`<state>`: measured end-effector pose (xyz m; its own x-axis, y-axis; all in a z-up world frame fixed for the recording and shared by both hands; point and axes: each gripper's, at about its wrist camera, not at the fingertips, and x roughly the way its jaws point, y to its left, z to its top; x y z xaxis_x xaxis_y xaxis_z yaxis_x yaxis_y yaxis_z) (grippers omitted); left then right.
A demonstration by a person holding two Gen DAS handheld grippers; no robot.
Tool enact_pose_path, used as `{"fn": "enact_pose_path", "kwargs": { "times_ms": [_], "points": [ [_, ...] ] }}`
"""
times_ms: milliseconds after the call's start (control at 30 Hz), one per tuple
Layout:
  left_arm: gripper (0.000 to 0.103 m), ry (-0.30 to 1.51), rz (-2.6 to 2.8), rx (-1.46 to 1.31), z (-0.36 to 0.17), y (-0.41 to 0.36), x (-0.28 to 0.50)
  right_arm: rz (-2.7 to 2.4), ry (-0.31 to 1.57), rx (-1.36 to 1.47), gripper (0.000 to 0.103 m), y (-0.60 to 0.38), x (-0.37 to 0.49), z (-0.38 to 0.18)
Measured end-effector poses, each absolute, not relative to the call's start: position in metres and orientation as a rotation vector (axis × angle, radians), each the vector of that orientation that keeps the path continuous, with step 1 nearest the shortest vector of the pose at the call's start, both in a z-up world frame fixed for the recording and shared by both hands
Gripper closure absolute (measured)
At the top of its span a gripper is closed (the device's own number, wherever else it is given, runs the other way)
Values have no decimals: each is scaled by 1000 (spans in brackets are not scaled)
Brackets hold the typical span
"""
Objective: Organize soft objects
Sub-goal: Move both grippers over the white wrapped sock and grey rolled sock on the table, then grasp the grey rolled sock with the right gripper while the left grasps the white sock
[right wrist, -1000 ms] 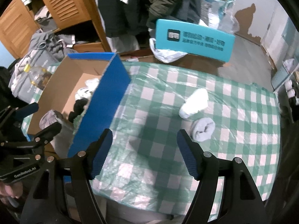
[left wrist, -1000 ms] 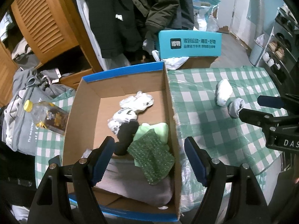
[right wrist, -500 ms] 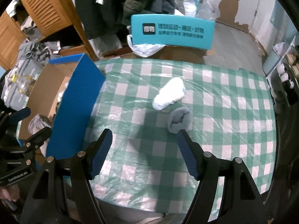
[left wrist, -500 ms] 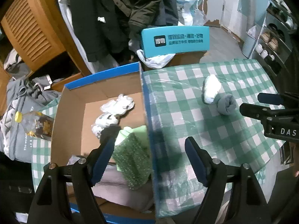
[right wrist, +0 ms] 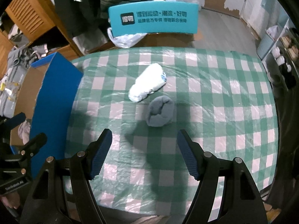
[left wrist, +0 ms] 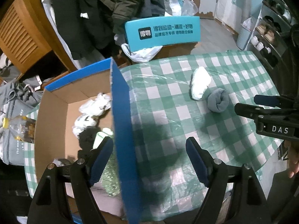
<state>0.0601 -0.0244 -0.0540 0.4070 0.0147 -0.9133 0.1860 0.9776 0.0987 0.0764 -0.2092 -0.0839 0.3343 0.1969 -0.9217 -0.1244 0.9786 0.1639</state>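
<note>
Your left gripper straddles the box wall; right gripper faces the grey roll. White roll slants toward upper right. Both jaws released.

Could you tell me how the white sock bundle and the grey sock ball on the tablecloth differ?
The white sock bundle is elongated and lies diagonally; the grey sock ball is rounder, darker and nearer the right gripper. Both rest on the checked tablecloth, outside the cardboard box.

Grey sock roll, white sock roll, green-white check tablecloth, blue box wall
</note>
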Motion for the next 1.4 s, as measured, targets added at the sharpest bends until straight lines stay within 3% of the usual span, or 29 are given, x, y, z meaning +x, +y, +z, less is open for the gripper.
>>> {"fn": "enact_pose_path", "kwargs": {
  "times_ms": [633, 1267, 1400],
  "points": [
    [22, 1216, -152, 221, -93, -69, 100, 141, 1283, 121, 31, -227, 122, -132],
    [22, 1312, -149, 208, -135, -63, 130, 109, 1380, 145, 31, -222, 151, -189],
    [22, 1311, -150, 201, -135, -65, 135, 112, 1384, 158, 61, -226, 151, -193]
  ]
}}
